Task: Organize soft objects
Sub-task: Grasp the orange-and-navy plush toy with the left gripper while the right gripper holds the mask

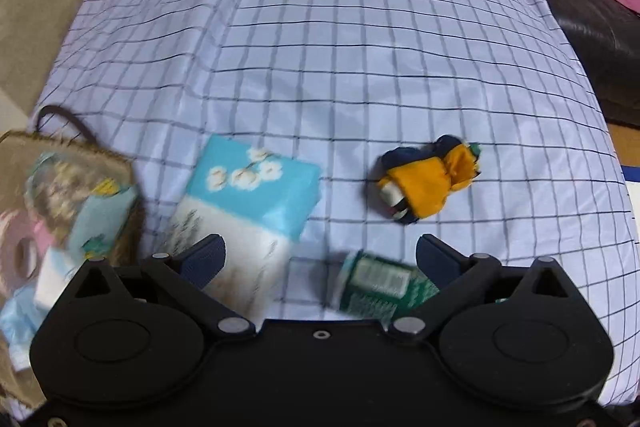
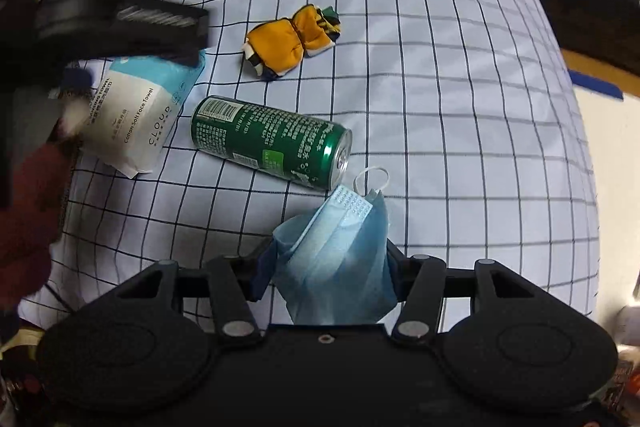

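A crumpled pale-blue pleated face mask (image 2: 336,251) is gripped in the right gripper (image 2: 330,267) above the checked cloth (image 2: 460,107), likely for carrying to the woven straw basket (image 1: 60,155), while the left gripper (image 1: 320,259) is held wide open, empty, over the blue-and-white soft towel pack (image 1: 248,199).

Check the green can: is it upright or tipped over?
Tipped over. The green can lies on its side on the checked cloth, its silver top facing sideways toward the blue face mask held in the right gripper.
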`<action>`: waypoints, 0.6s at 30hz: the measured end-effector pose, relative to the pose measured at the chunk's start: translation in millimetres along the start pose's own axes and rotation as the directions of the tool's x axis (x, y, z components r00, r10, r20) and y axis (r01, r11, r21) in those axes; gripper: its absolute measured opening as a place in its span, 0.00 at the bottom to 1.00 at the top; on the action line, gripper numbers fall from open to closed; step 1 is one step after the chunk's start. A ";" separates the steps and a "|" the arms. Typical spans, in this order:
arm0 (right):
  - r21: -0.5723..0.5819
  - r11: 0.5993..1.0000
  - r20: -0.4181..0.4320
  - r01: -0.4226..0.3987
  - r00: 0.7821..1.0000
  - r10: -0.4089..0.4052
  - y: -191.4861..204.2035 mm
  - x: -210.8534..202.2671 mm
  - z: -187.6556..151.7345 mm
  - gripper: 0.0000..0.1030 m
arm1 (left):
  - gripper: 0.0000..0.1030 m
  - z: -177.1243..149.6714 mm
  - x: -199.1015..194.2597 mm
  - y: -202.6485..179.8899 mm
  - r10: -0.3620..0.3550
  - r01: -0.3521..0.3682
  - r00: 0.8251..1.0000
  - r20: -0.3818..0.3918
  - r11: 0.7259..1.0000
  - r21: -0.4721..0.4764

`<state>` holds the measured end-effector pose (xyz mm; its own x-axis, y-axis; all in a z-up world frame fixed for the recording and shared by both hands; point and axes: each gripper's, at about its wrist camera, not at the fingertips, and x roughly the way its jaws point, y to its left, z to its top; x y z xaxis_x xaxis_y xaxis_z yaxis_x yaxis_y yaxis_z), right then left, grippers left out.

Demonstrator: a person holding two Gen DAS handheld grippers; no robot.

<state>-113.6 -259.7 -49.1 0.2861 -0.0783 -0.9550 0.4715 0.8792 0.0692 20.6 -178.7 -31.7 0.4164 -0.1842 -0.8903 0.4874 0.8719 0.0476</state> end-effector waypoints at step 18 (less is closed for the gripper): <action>0.066 0.998 0.019 0.006 1.000 -0.007 -26.2 3.6 18.9 0.52 | 0.95 56.5 88.8 -58.7 -0.098 0.080 0.991 -0.096 0.981 -0.179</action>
<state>-109.2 -291.9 -48.9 0.2981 -0.0932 -0.9500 0.5273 0.8457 0.0825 72.4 -271.9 -88.0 0.2915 -0.2244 -0.9299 0.3738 0.9215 -0.1052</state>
